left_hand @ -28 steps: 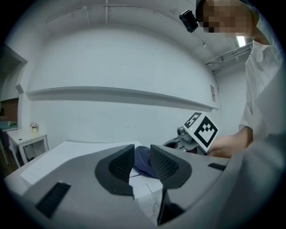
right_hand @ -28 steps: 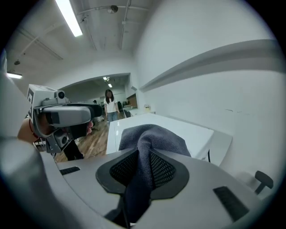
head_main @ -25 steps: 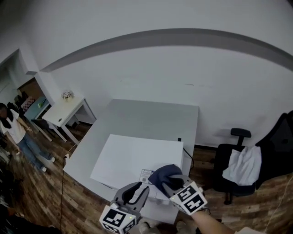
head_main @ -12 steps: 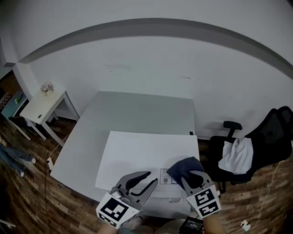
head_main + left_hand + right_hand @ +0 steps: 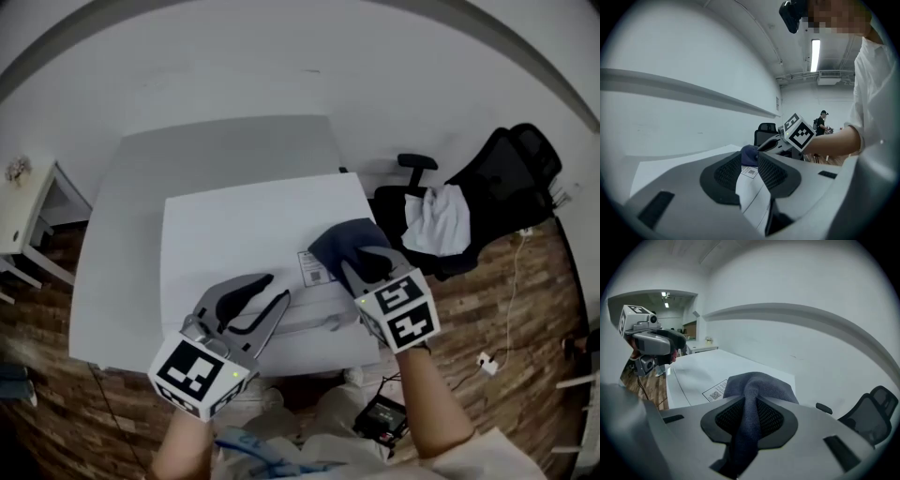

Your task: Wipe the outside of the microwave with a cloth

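Observation:
The white microwave (image 5: 244, 234) stands on a grey table (image 5: 122, 187), seen from above. A dark blue cloth (image 5: 345, 242) lies on its top at the right front, beside a printed label (image 5: 317, 267). My right gripper (image 5: 361, 267) is shut on that cloth, which bunches between the jaws (image 5: 757, 383). My left gripper (image 5: 270, 292) hangs open over the microwave's front edge, with nothing between its fingers. In the left gripper view the cloth (image 5: 749, 153) and the right gripper (image 5: 773, 143) show just beyond the jaws.
A black office chair (image 5: 506, 159) with a white cloth (image 5: 439, 217) on it stands right of the table. A small white side table (image 5: 19, 202) is at the left. Cables and a black device (image 5: 380, 412) lie on the wood floor. A person (image 5: 821, 123) stands far off.
The head view has swung down and turned, so the microwave now sits mid-frame. The right gripper still holds the cloth by the label; the left gripper stays open near the front edge.

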### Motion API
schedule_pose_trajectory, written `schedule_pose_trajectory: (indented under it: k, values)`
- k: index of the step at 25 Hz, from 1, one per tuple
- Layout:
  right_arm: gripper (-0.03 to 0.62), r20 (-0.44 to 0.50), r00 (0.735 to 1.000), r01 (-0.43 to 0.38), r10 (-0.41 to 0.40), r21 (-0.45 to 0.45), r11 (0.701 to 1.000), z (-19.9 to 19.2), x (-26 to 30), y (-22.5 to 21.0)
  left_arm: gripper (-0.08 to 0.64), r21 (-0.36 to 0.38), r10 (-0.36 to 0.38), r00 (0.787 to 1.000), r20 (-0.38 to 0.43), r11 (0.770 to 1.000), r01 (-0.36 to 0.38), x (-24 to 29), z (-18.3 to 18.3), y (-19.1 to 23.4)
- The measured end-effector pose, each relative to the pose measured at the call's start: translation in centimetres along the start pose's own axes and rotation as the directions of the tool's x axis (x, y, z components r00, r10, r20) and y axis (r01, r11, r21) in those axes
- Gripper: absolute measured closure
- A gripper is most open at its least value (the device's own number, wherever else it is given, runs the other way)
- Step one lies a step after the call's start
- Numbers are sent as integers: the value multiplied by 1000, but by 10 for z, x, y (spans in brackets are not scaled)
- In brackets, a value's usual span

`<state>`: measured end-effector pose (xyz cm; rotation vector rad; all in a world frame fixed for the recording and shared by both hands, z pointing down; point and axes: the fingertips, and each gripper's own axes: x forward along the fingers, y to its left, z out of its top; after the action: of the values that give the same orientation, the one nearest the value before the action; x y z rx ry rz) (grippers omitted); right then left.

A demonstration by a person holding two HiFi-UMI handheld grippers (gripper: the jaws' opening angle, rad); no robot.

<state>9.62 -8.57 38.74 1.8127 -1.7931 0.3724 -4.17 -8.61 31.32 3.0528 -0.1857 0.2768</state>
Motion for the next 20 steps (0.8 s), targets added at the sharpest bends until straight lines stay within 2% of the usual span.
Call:
schedule_pose_trajectory:
  k: [7,11,15,20]
  values:
    - [505,-25,999,42,-40,77,996,2,3,9,456,1,-15,1000,24,1000,15,-24,4,12]
    - [505,-19,1000,23,-22,83,996,16,11,42,455,-2,7,1000,9,1000,-7,-48,-5,30]
    - [505,-13,999,-31,32,64,997,35,25,85,456,-18,40,999,1,999,-40,-71,-13,52]
    - [505,-7,990,-139,139,-18,990,64,49,152,456,-26,85,996,16,996,-85,-93,-11,75]
